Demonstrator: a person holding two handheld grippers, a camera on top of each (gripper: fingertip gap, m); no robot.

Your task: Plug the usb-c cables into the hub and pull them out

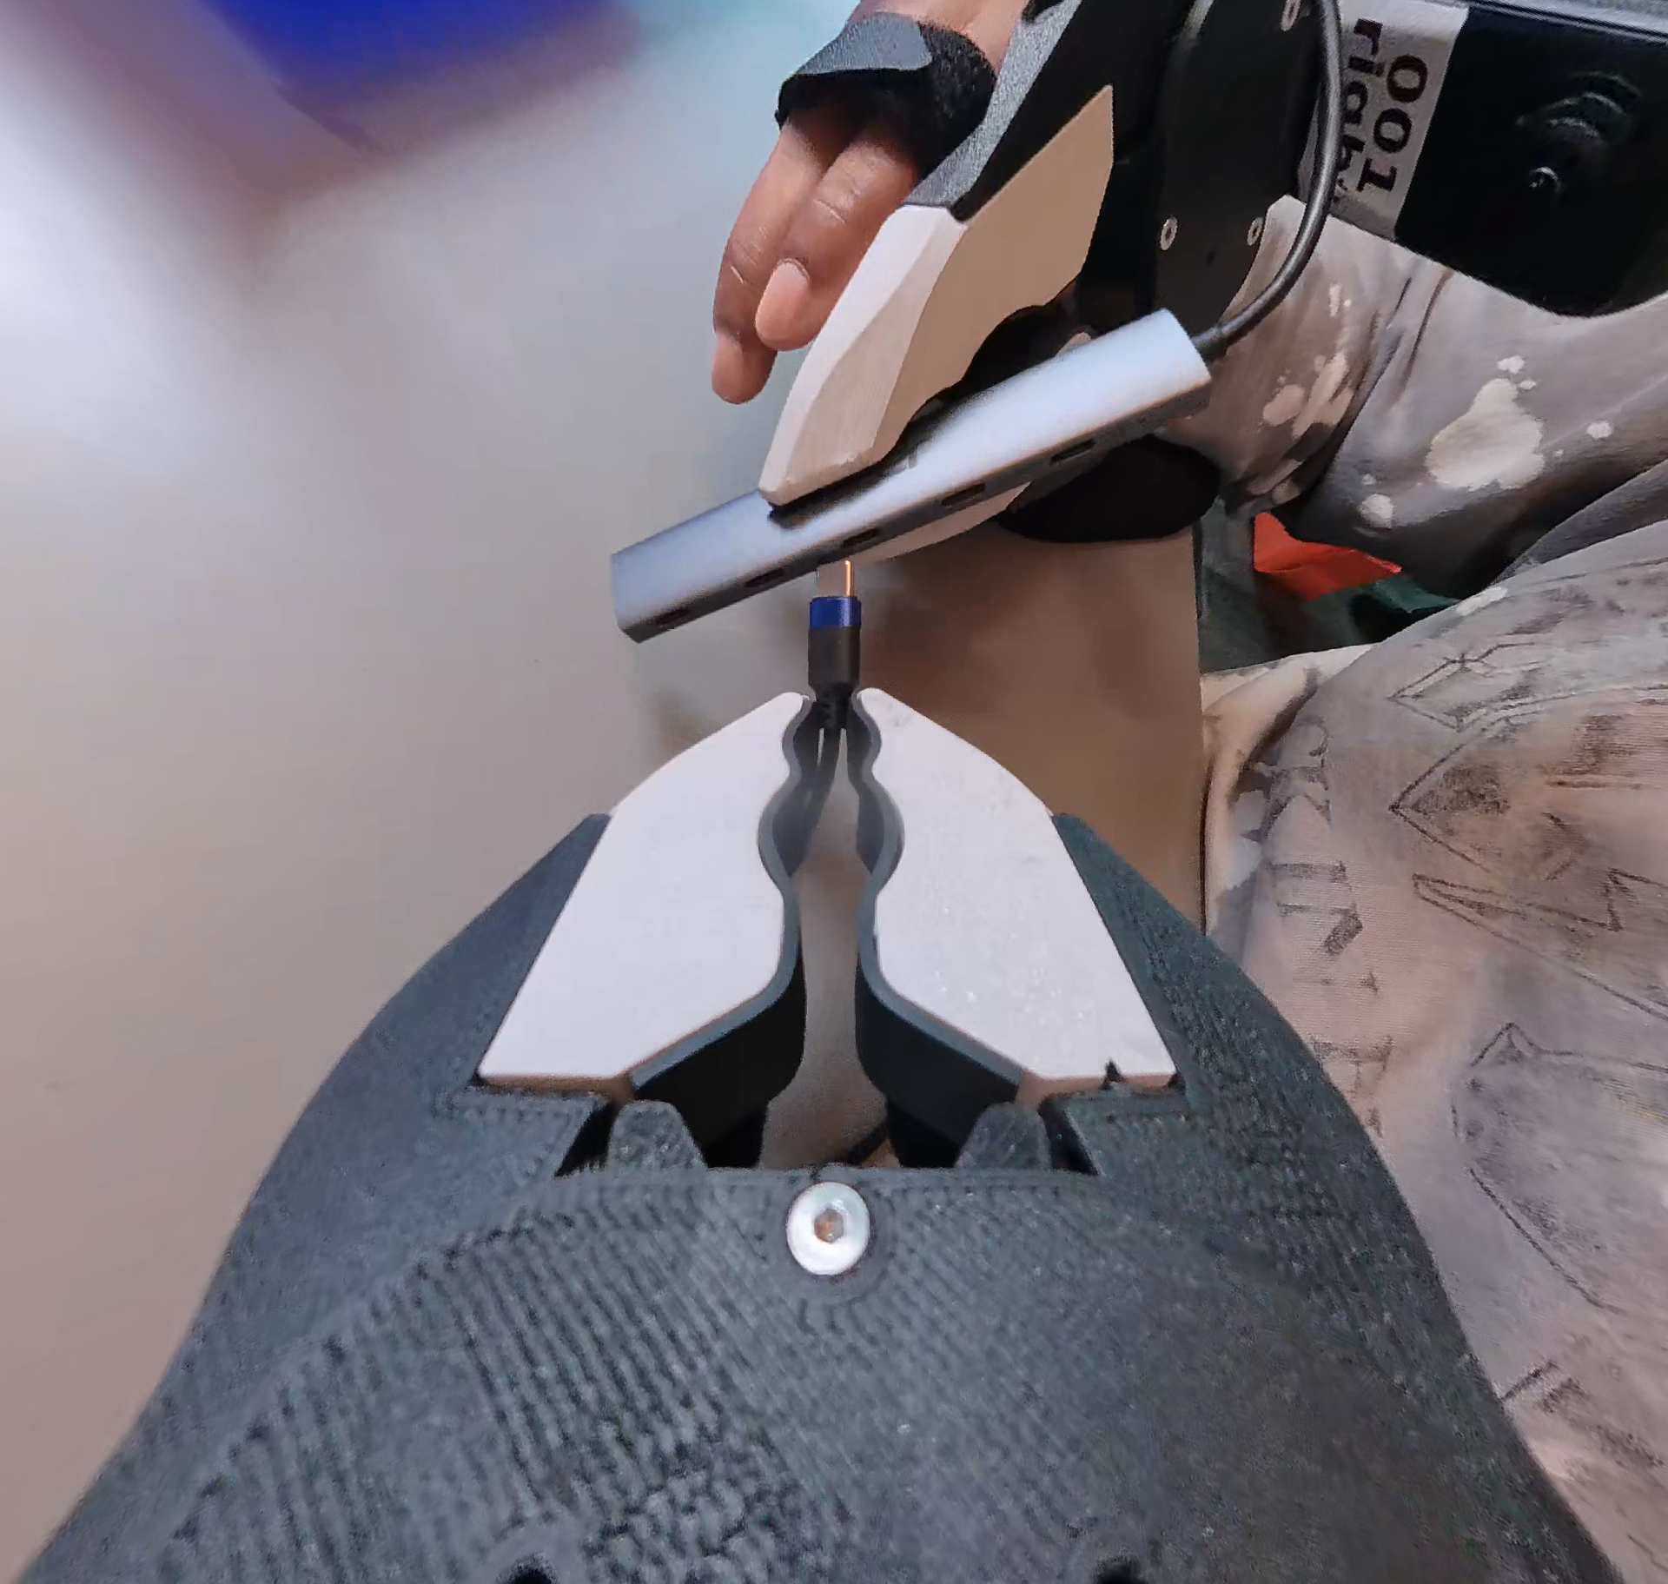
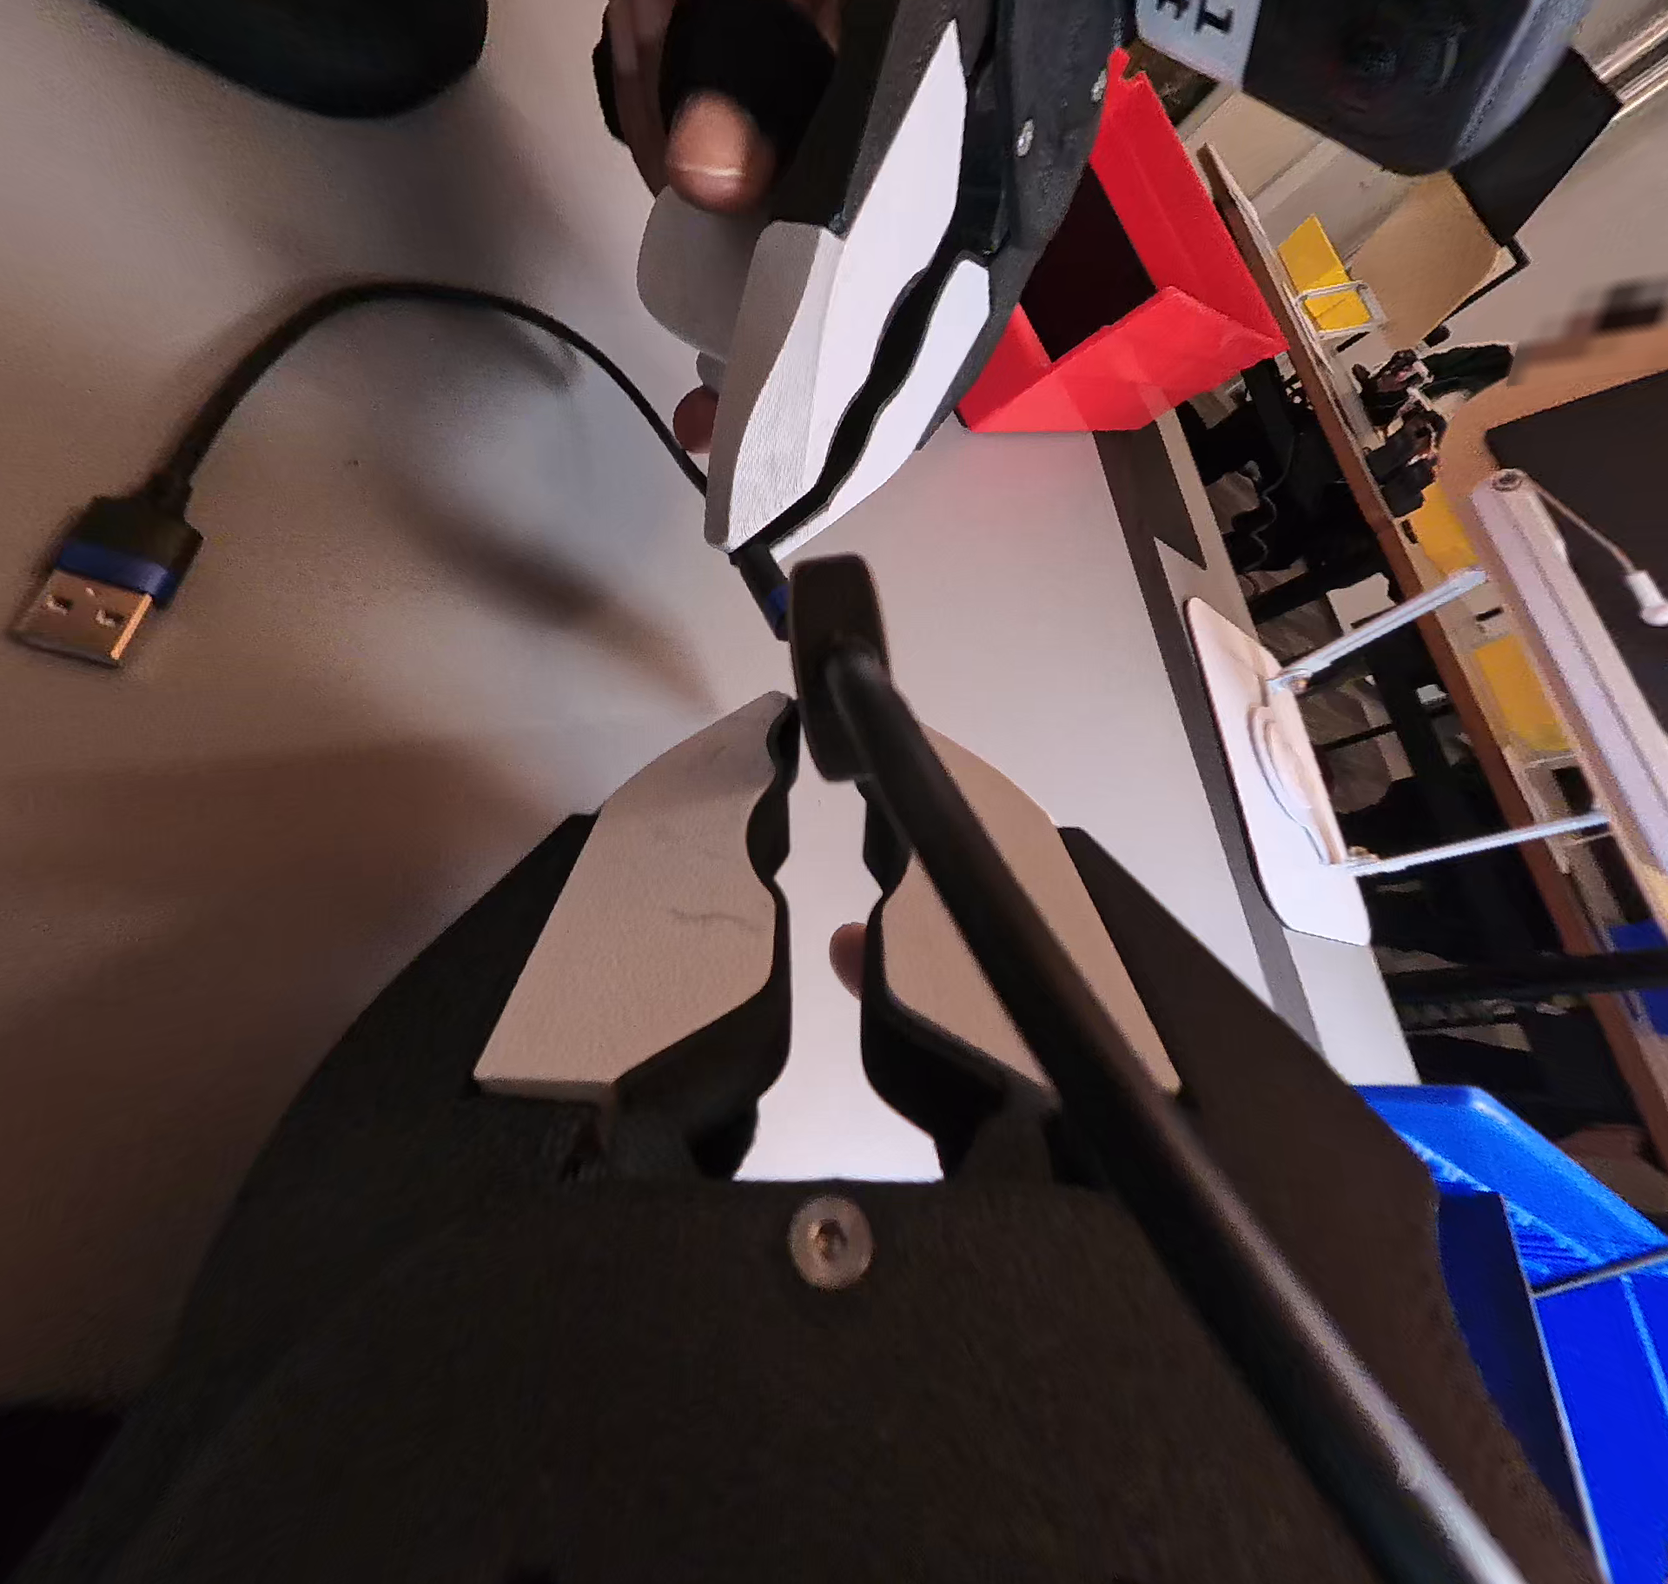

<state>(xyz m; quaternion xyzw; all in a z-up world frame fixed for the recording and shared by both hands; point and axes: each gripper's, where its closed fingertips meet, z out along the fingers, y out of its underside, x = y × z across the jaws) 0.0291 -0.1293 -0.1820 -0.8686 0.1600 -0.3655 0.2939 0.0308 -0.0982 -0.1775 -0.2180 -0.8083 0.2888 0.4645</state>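
Above the surface [image 2: 975,548]: left tongs [image 1: 832,703] clamped on usb-c cable [image 1: 836,638], plug tip at hub [image 1: 903,493] port; right tongs [image 2: 835,719] gripping hub.

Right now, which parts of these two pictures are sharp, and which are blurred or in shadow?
Left wrist view: the left gripper, the blue-collared plug and the grey hub are sharp; the background at upper left smears into a blue blur. Right wrist view: the right gripper is dark and underexposed, the table is soft with broad shadows, and the shelves at far right bend with wide-angle distortion.
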